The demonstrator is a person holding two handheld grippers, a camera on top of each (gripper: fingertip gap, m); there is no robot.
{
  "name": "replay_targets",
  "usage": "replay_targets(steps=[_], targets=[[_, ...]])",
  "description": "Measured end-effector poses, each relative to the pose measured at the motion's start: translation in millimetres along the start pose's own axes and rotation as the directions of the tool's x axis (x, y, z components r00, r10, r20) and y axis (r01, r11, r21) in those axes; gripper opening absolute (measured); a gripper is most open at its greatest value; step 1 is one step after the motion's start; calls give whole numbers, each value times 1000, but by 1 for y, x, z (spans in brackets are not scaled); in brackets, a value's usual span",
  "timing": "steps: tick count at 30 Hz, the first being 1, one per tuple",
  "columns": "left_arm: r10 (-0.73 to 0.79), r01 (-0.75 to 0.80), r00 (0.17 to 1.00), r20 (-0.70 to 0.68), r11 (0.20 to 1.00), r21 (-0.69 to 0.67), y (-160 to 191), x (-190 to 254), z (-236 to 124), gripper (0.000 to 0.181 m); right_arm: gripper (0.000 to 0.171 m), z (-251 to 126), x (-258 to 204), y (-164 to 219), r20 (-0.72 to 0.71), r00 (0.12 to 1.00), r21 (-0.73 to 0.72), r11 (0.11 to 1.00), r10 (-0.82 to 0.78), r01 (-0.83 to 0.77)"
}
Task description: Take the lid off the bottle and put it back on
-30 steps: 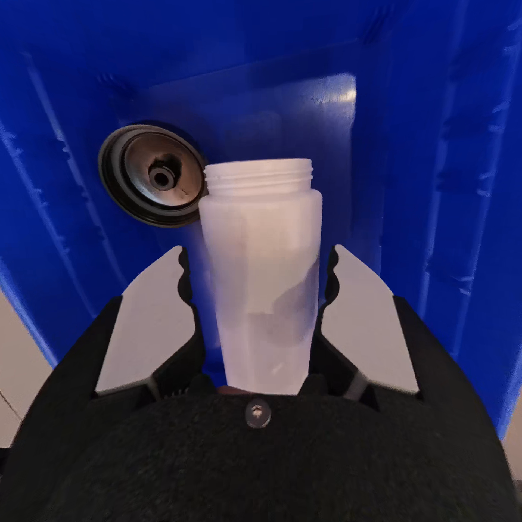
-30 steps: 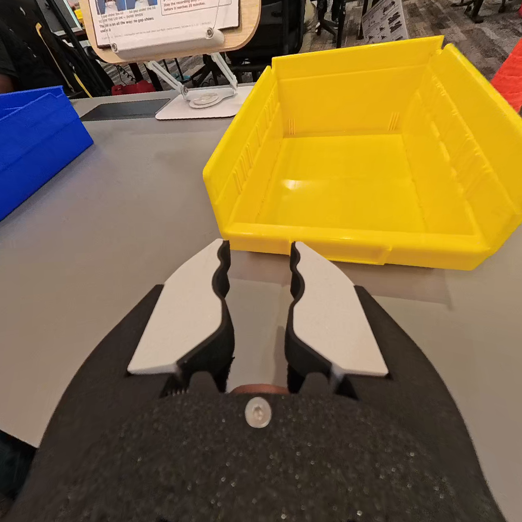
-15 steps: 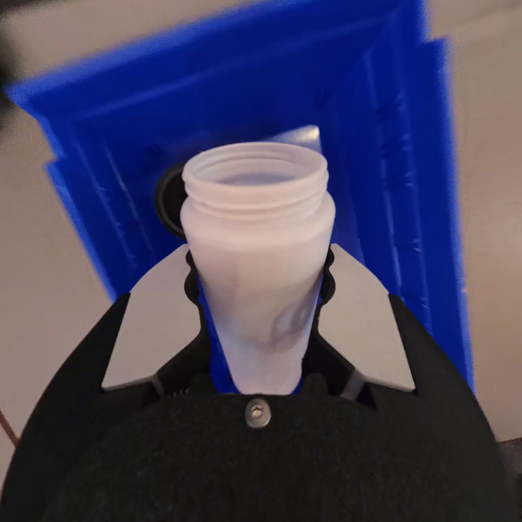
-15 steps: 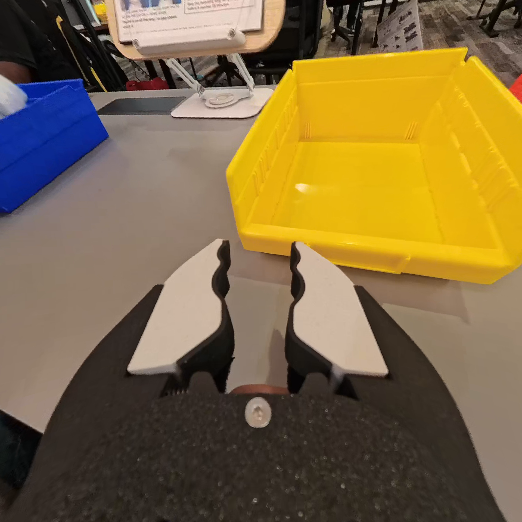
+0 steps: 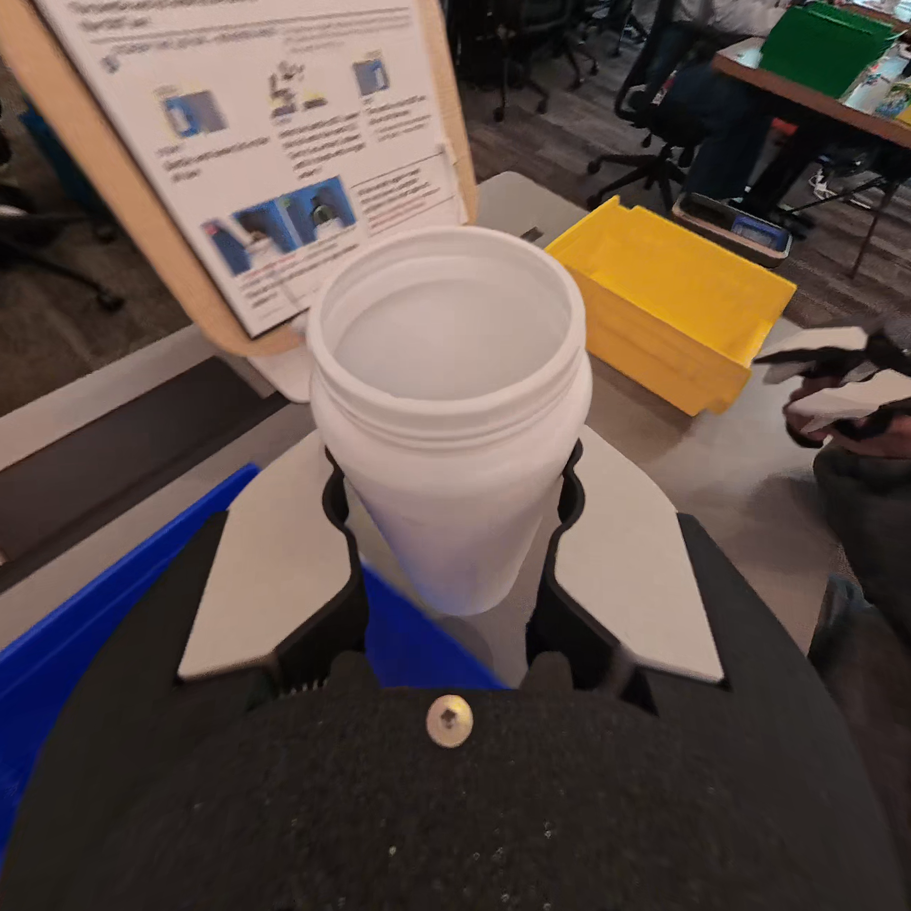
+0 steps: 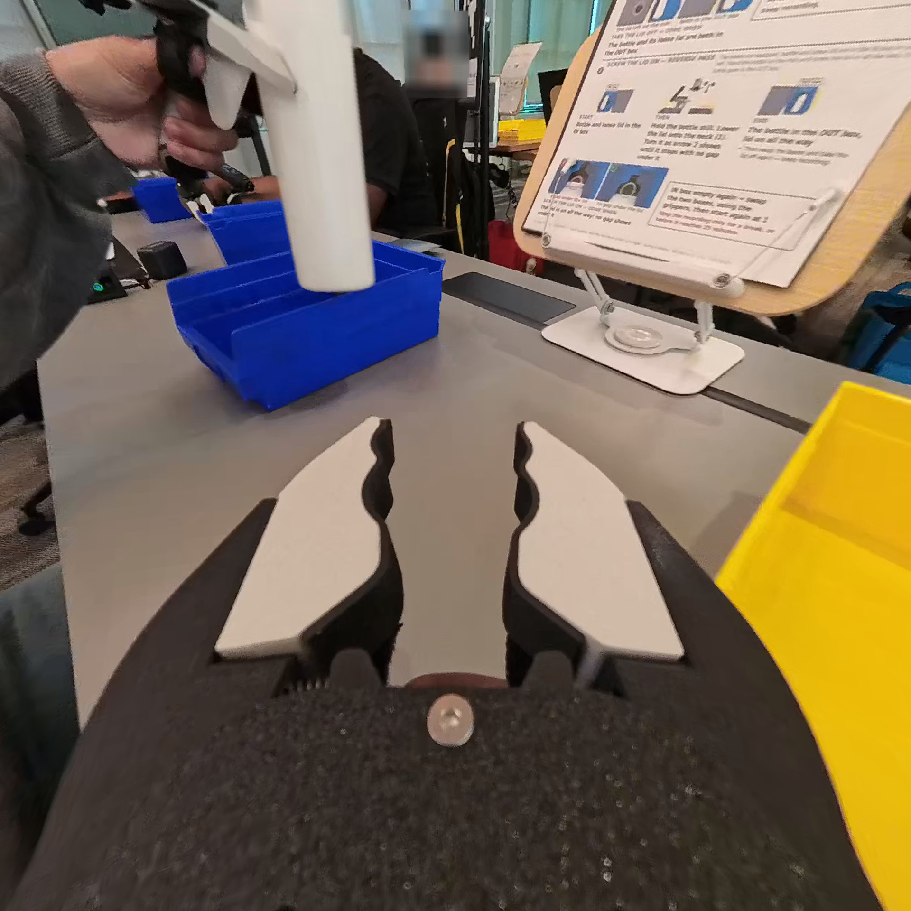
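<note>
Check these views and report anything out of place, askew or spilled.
Nothing spilled or damaged. The bottle has no lid on and is held in the air by the left gripper, above the blue bin, upright in the right wrist view. No lid is in view. The right gripper is open and empty over the table.

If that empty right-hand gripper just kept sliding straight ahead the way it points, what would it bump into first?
Probably nothing soon: ahead of the right gripper lies bare grey table. The blue bin sits left of that line, the white stand base right; depth is uncertain.
</note>
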State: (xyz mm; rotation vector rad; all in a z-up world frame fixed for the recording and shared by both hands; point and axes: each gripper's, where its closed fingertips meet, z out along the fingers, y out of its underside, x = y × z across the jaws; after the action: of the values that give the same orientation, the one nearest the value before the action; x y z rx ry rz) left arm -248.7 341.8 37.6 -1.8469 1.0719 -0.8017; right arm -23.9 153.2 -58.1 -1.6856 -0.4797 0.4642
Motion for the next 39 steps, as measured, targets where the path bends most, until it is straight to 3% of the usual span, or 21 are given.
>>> replay_targets(steps=[4,9,15,24,29,34,39], targets=[[63,-64,998,29,997,32,-17,33,73,85,47,20,-4,16,28,999,-28,999,31,-30],[194,-196,980,-35,978,-74,23,70,165,85,47,21,-8,45,43,997,-76,995,67,-63],[268,-282,954,-132,954,-101,51,94,195,85,48,21,-17,52,76,996,-91,995,41,-34],[244,-270,952,-187,954,-131,65,99,173,85,87,79,-3,31,85,996,-74,997,18,-11],[138,-147,978,-156,988,-48,32,102,147,87,97,121,13,7,74,997,-37,999,-22,25],[98,-95,993,-67,994,46,18,108,76,82,114,153,18,-8,170,985,10,1000,-15,13],[89,-84,995,-44,991,103,70,143,-4,81,127,176,9,-13,268,960,72,996,-79,62]])
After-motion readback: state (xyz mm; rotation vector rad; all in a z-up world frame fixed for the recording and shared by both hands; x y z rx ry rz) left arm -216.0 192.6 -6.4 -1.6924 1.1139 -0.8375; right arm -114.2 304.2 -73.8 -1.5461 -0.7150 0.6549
